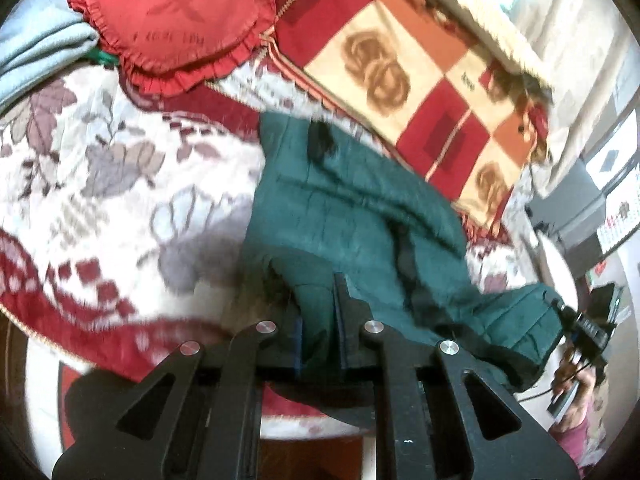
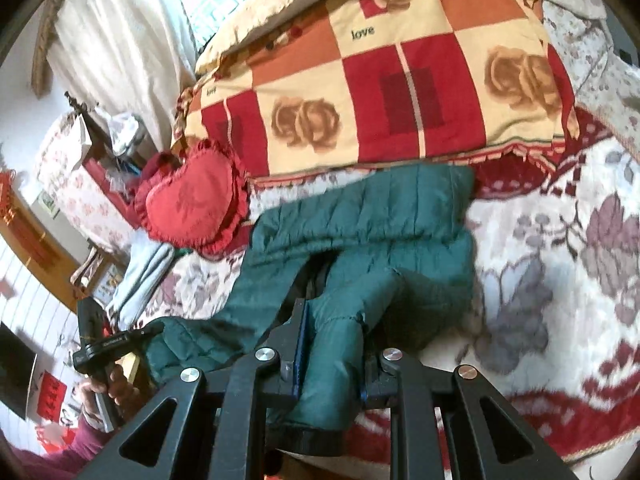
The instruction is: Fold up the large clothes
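Note:
A dark green quilted jacket [image 1: 352,208] lies partly on the flowered bedspread [image 1: 100,168]; it also shows in the right wrist view [image 2: 360,220]. My left gripper [image 1: 318,300] is shut on a fold of the jacket near its edge and holds it raised. My right gripper [image 2: 332,328] is shut on another thick fold of the jacket. In the left wrist view the right gripper [image 1: 584,332] shows at the far right, at the jacket's other end. In the right wrist view the left gripper [image 2: 116,344] shows at the lower left, with a hand on it.
A red heart-shaped ruffled cushion [image 1: 176,20] lies at the back left, also in the right wrist view [image 2: 192,204]. A red, orange and cream checked quilt [image 1: 404,72] lies behind the jacket. A folded light blue cloth [image 1: 36,48] sits beside the cushion. Furniture stands beyond the bed [image 2: 92,140].

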`<state>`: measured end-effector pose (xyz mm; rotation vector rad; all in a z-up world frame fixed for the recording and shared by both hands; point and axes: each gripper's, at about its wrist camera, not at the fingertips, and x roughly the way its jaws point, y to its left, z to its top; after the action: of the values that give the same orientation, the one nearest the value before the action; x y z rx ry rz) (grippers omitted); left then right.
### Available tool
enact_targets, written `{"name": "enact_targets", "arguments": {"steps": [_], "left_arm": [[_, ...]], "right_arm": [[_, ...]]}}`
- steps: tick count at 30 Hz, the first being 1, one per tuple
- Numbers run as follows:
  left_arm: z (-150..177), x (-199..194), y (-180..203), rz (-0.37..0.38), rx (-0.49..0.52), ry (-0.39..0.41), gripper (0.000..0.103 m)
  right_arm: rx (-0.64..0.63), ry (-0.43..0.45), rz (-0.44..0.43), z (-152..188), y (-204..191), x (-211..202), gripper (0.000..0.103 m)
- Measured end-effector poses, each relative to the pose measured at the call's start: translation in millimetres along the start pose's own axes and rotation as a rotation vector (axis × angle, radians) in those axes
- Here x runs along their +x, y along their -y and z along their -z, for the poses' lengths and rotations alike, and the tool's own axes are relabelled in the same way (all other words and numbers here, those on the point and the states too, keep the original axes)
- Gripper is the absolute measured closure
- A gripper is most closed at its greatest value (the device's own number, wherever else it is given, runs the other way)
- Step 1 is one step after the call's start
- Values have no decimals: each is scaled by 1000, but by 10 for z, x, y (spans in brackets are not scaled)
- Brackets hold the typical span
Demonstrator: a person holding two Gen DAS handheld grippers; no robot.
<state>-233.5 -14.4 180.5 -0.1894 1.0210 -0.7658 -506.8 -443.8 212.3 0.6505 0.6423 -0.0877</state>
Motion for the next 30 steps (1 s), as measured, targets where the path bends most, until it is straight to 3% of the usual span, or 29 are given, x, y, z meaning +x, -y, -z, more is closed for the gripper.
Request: {"name": "enact_targets", "arguments": {"steps": [11, 21, 30], "left_arm": [[-779, 329, 202, -59, -6, 101, 92], [-1344, 1073, 141, -168, -47, 83, 92], [-1704, 1796, 40, -249, -52, 60, 92]], "right_arm": [[26, 36, 89, -727, 231, 482, 86], [94, 2, 199, -1229, 630, 1233, 86], [162, -29, 239, -1484, 1053, 1868, 86]]}}
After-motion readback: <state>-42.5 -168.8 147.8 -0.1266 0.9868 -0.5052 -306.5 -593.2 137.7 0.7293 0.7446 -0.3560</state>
